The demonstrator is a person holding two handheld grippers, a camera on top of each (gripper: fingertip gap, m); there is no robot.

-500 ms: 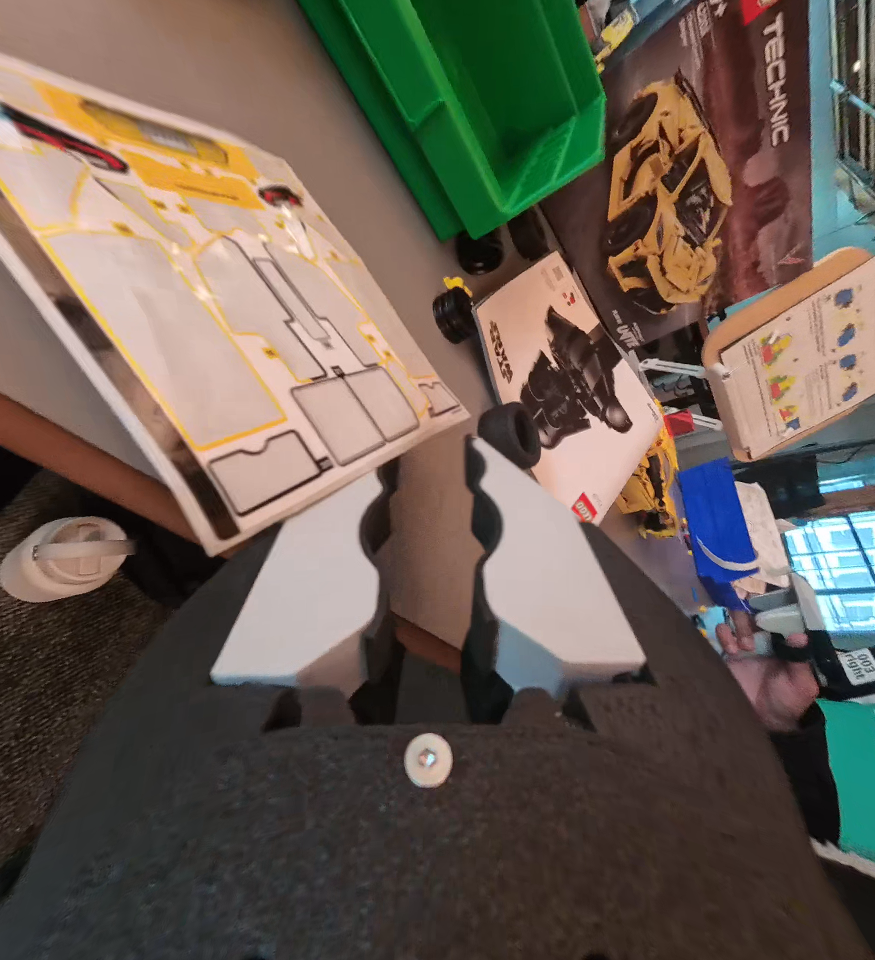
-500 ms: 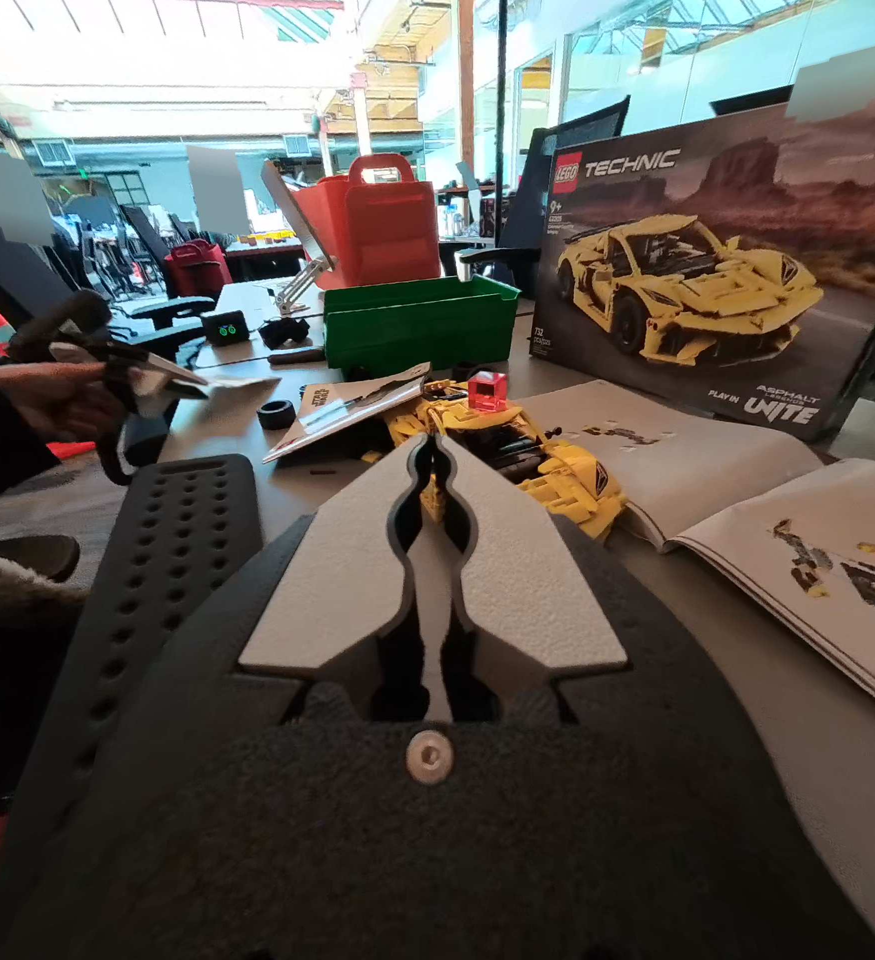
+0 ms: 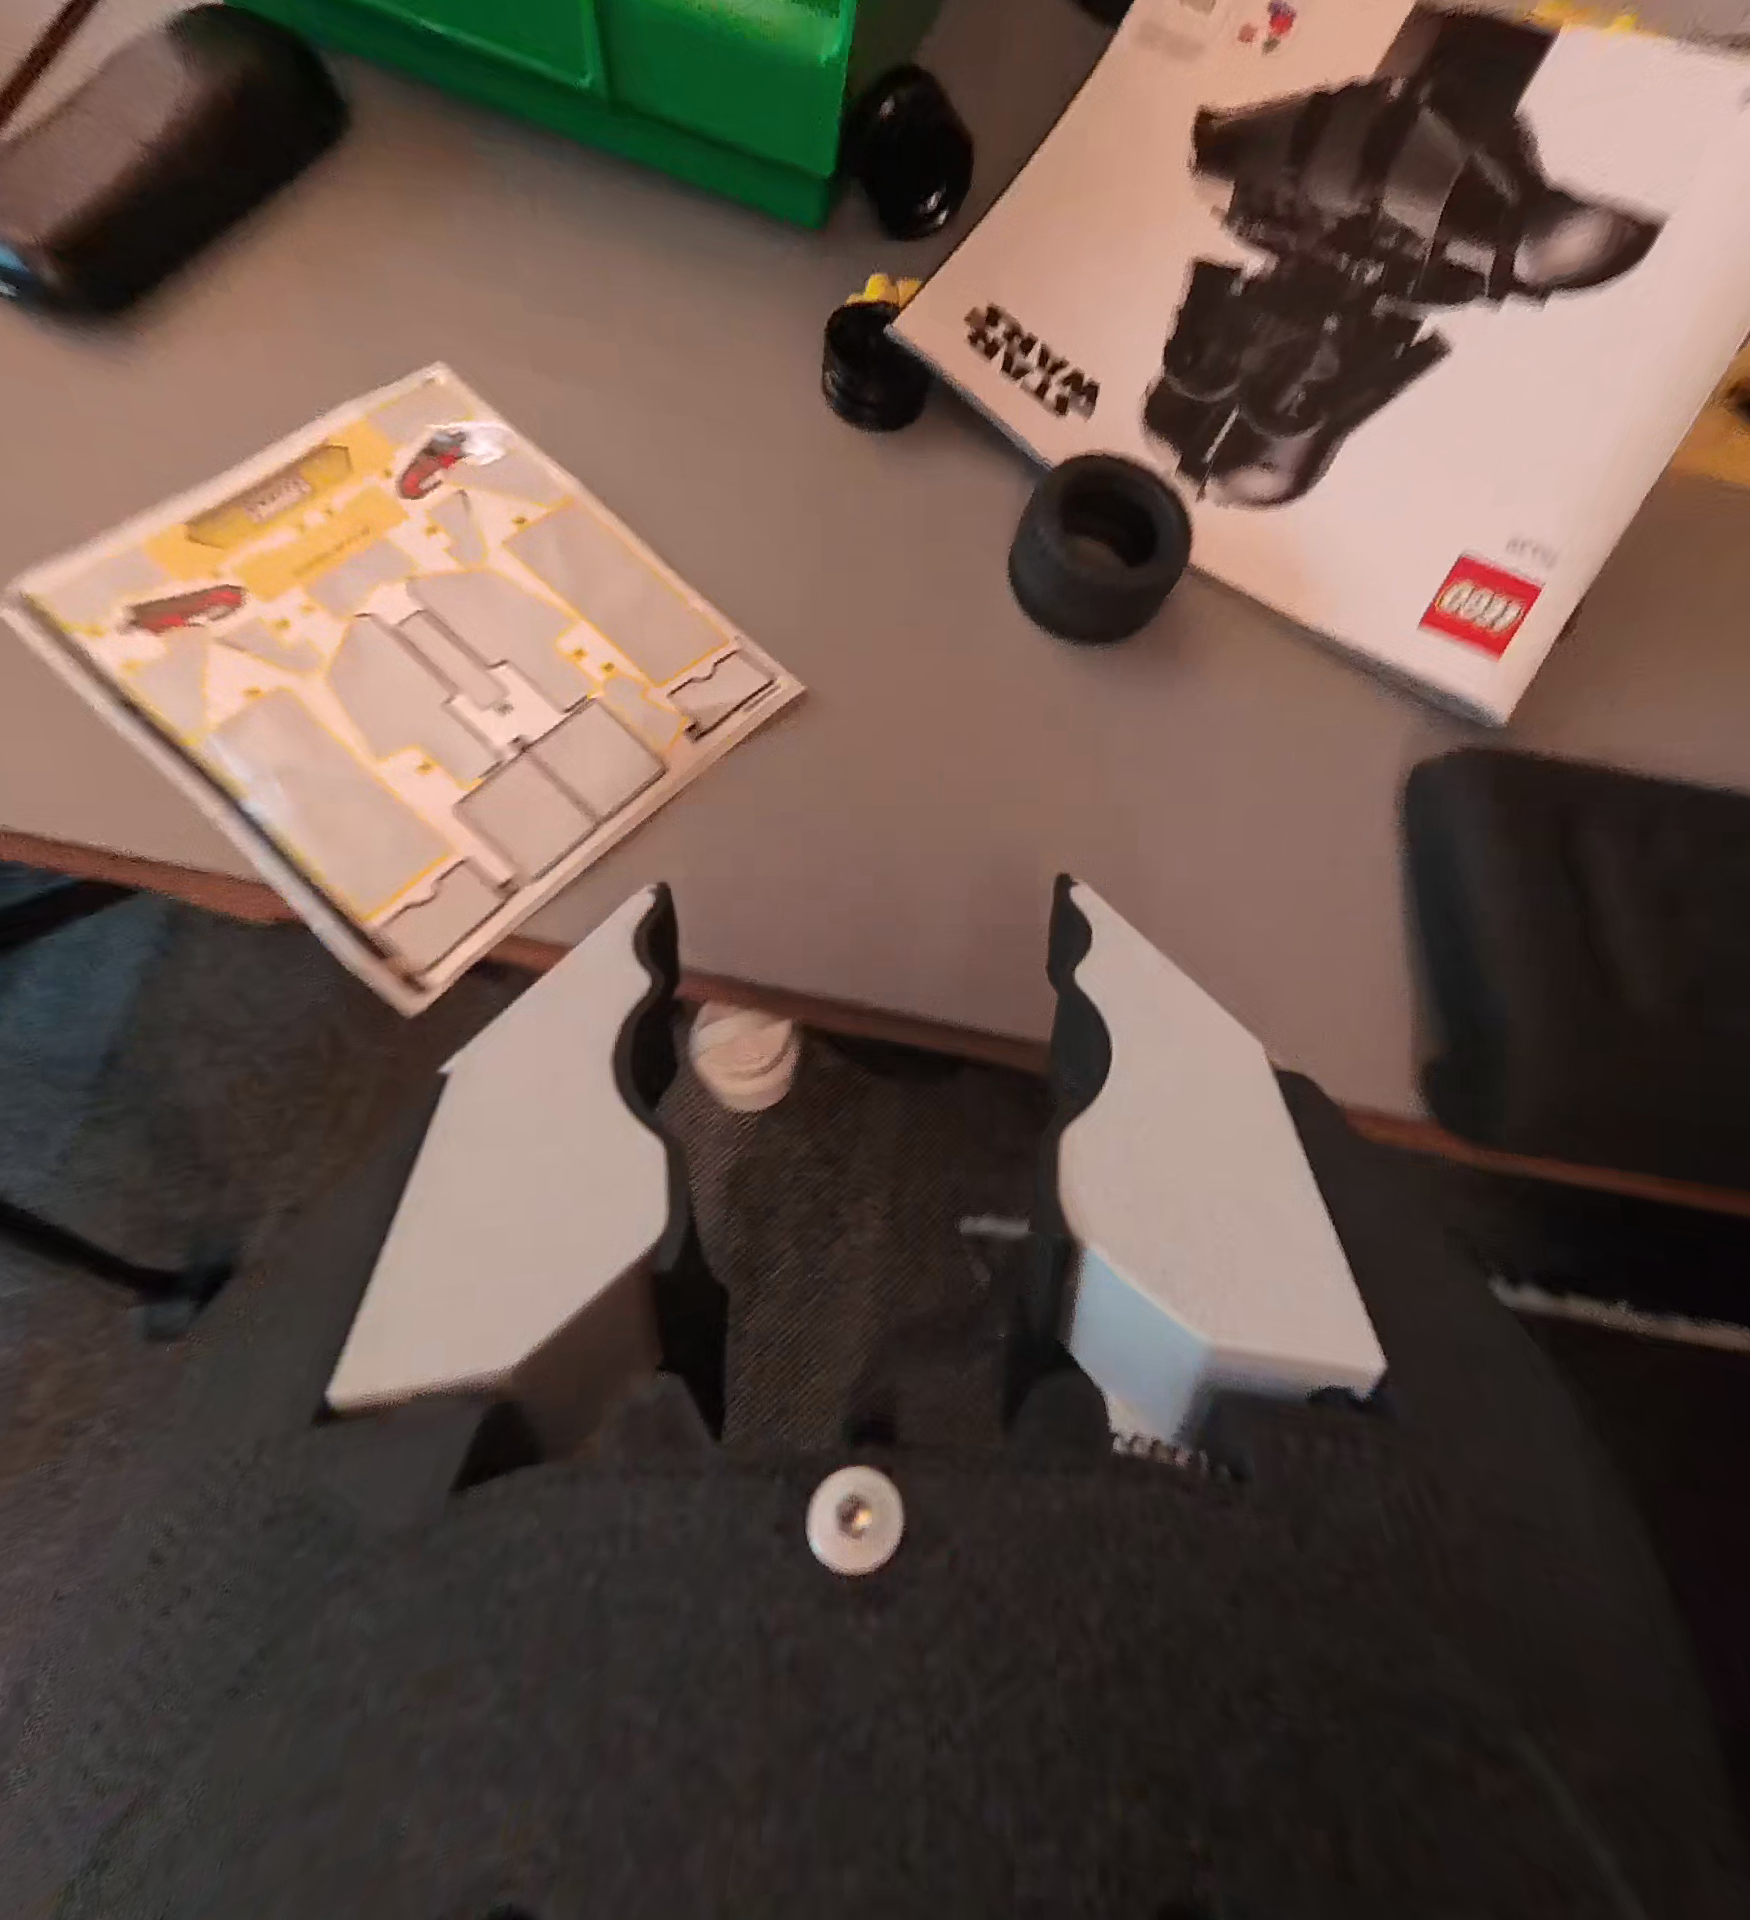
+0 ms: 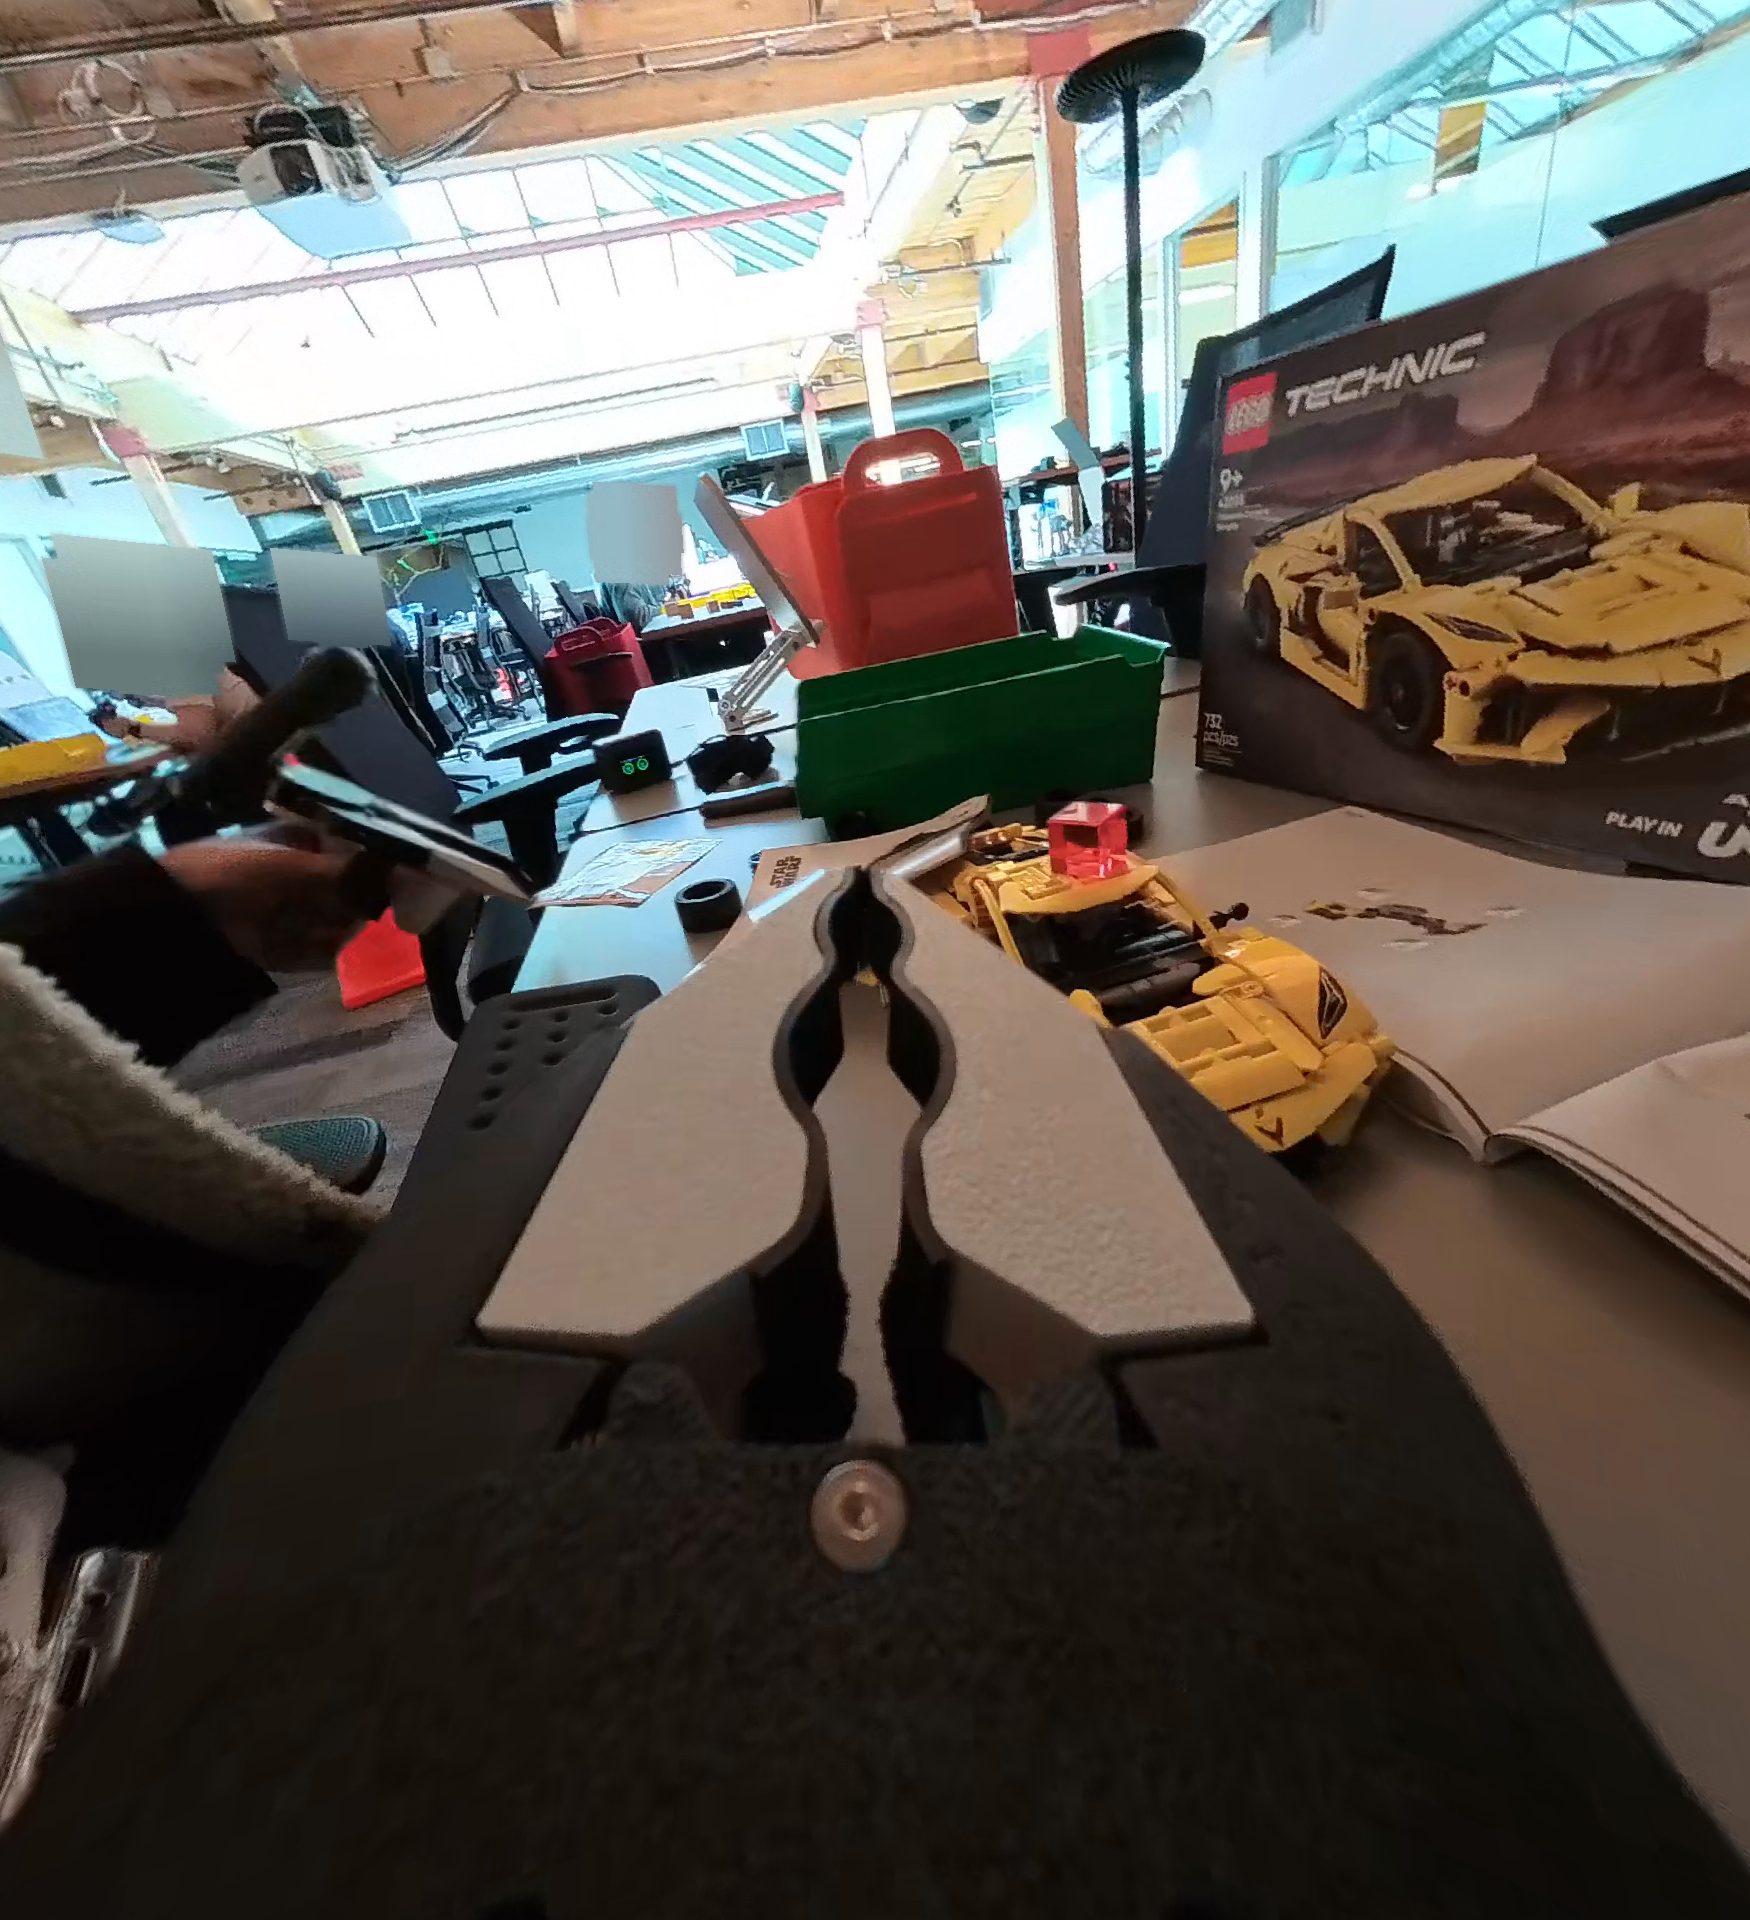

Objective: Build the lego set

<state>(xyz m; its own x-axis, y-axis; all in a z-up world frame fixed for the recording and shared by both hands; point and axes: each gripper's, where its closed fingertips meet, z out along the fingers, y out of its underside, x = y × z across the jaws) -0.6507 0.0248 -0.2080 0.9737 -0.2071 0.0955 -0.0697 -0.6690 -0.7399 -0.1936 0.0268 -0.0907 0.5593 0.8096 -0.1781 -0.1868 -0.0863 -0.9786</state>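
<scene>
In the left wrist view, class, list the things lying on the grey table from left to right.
Dark case → sticker sheet → green bin → loose black tyre → white instruction booklet. The two small wheels near the bin overlap the booklet's edge, so they are left out.

Yellow, green and red against grey

The surface (image 3: 850, 810) is plain grey with a brown edge; on it lie a sticker sheet (image 3: 403, 665) of grey panels outlined in yellow with small red marks, a white booklet (image 3: 1370, 343) printed with a black figure, and a black tyre (image 3: 1099, 545). The bin (image 4: 975, 717) is bright green, the car model (image 4: 1193, 987) yellow and black, topped by a translucent red cube (image 4: 1087, 840).
</scene>
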